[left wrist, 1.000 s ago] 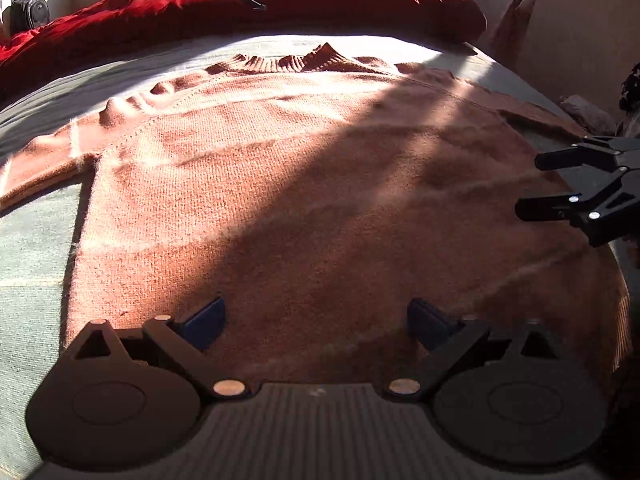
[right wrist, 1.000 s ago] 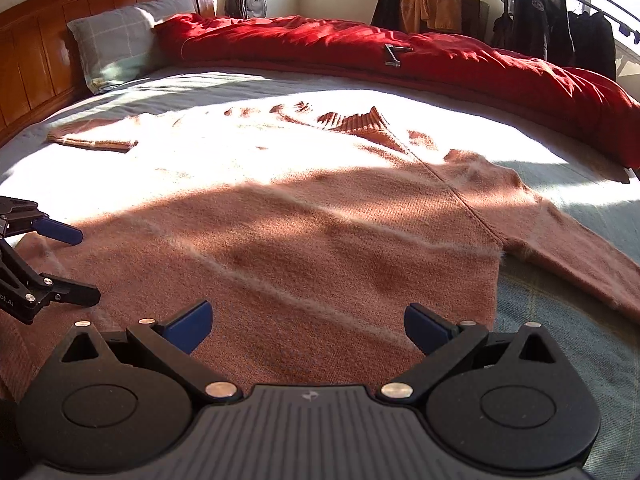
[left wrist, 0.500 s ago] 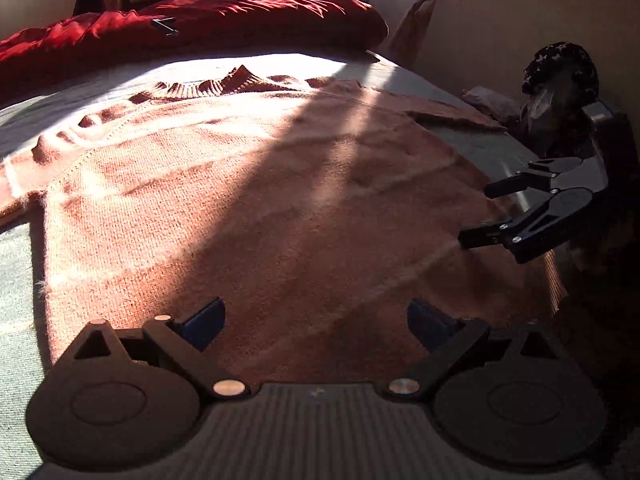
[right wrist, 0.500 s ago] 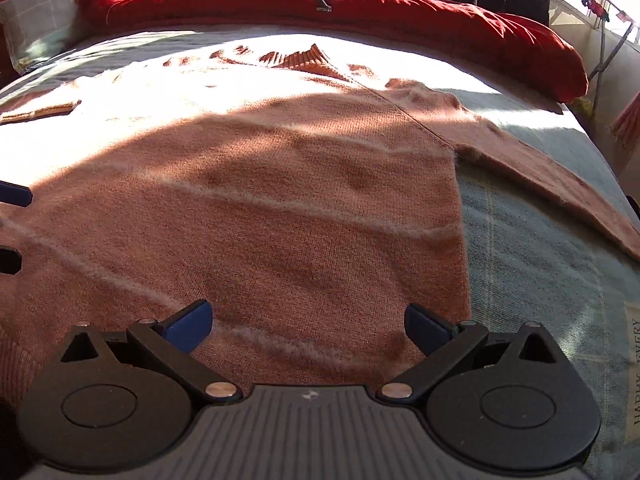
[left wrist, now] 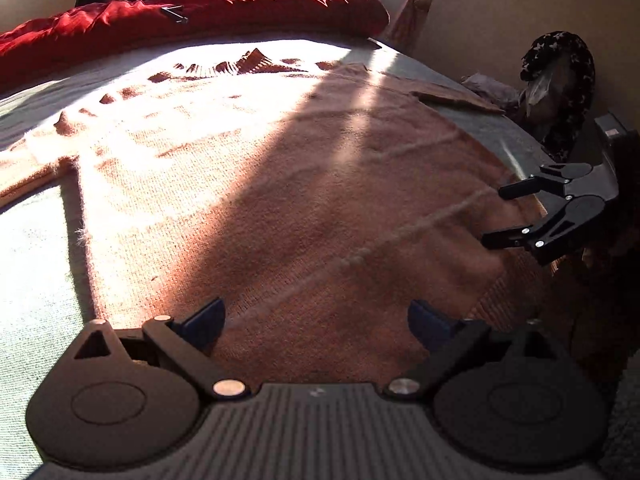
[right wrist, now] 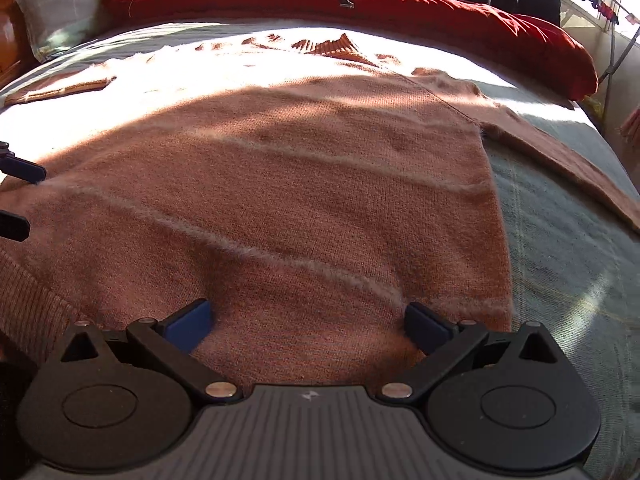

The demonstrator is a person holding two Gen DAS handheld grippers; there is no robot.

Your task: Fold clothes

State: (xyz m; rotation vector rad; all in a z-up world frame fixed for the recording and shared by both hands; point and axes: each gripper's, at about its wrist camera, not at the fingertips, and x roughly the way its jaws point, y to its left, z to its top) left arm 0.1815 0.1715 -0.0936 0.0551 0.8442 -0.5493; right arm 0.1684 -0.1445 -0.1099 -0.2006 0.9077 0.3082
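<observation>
Sweater is laid flat on bed w/ sleeves out, so L gripper & R gripper, jaws spread wide & empty, are held low over hem, prob. for 1st fold.

A fuzzy salmon-pink knit sweater lies spread flat, face up, on the pale green bed cover, stretching away ahead of both pairs of fingers. Its ribbed collar sits at the far end, its ribbed hem nearest the fingers. Thin paler stripes cross the body at a slant. One sleeve reaches out to the right of the right fingers, the other to the left of the left fingers. Sunlight covers the collar end; the hem end lies in shadow.
</observation>
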